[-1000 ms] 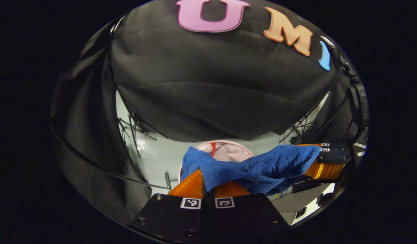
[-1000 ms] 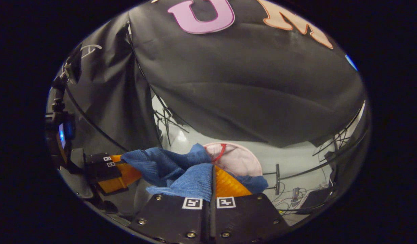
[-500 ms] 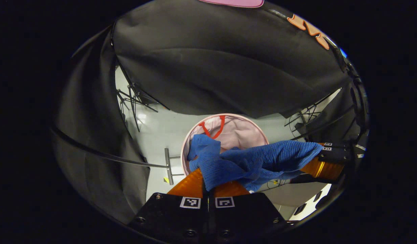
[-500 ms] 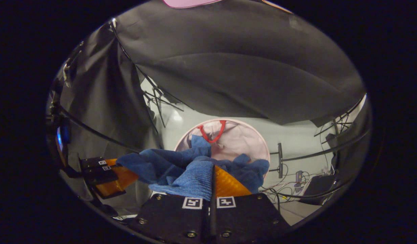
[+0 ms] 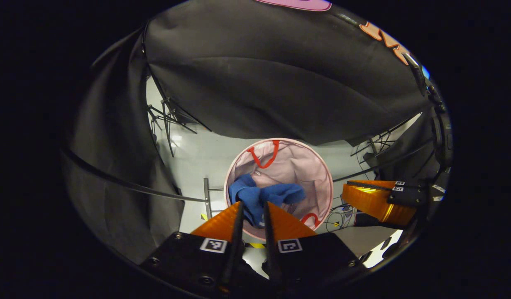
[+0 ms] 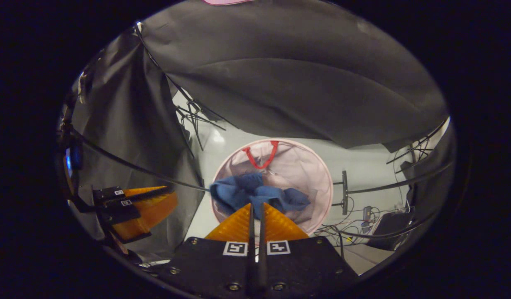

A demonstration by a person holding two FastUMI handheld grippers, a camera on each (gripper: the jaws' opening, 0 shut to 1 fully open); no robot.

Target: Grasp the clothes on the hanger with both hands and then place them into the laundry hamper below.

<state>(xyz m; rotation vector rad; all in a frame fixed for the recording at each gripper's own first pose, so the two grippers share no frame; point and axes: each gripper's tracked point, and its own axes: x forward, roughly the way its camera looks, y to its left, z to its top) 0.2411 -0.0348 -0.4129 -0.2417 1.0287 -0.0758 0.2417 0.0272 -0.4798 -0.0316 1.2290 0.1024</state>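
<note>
The blue knitted garment (image 5: 259,195) lies crumpled inside the round pink laundry hamper (image 5: 309,162) with red handles, free of both grippers. In the left gripper view my left gripper (image 5: 253,204) hangs above the hamper's near rim, open and holding nothing. My right gripper (image 5: 346,187) is off to the right, its fingers apart. In the right gripper view the garment (image 6: 247,191) sags toward the left rim of the hamper (image 6: 301,166). My right gripper (image 6: 257,204) is above it with a narrow gap and nothing held. My left gripper (image 6: 174,194) is at the left.
The hamper stands on a pale grey floor. A metal stand foot (image 5: 205,195) lies beside it, also seen as the stand foot (image 6: 343,191). Tripod legs (image 5: 164,120) stand at the back left. Loose cables (image 6: 363,224) trail on the floor at the right.
Both grippers have let go of the blue garment, which has dropped from between them into the hamper. Their fingers have parted. The hamper now sits lower and fuller in both views.
</note>
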